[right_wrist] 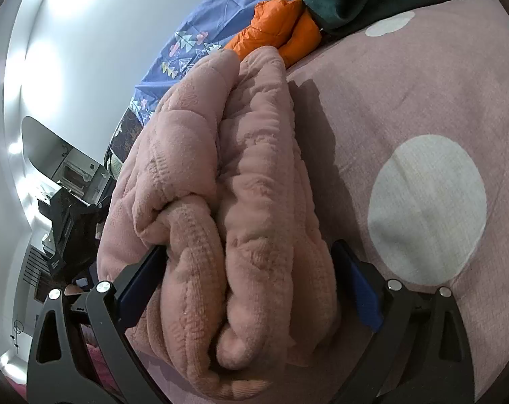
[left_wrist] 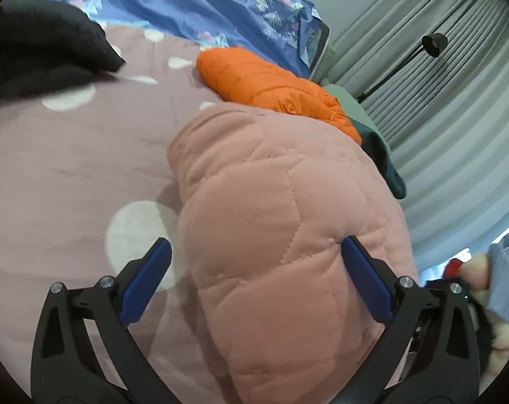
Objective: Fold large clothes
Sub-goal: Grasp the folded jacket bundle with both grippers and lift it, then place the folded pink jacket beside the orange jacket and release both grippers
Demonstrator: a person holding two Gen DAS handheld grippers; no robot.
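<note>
While the pink quilted fleece garment (left_wrist: 274, 235) lies folded on the mauve bedspread with white dots (left_wrist: 69, 168), we hold our left gripper (left_wrist: 257, 269) over it with fingers (left_wrist: 146, 286) spread wide, gripping nothing. Our right gripper (right_wrist: 247, 286) has its fingers (right_wrist: 358, 289) clamped across the bundled layers at the garment's edge. We judge that releasing too soon could let the thick layers spring apart, and an uneven pull could slide the fold toward the orange puffer jacket (left_wrist: 271, 84).

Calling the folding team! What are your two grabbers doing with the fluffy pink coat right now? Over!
Left hand-held gripper open, straddling pink quilted coat. Right hand-held gripper clamped on its bunched folds. Orange jacket lies just beyond, on the bed.
</note>
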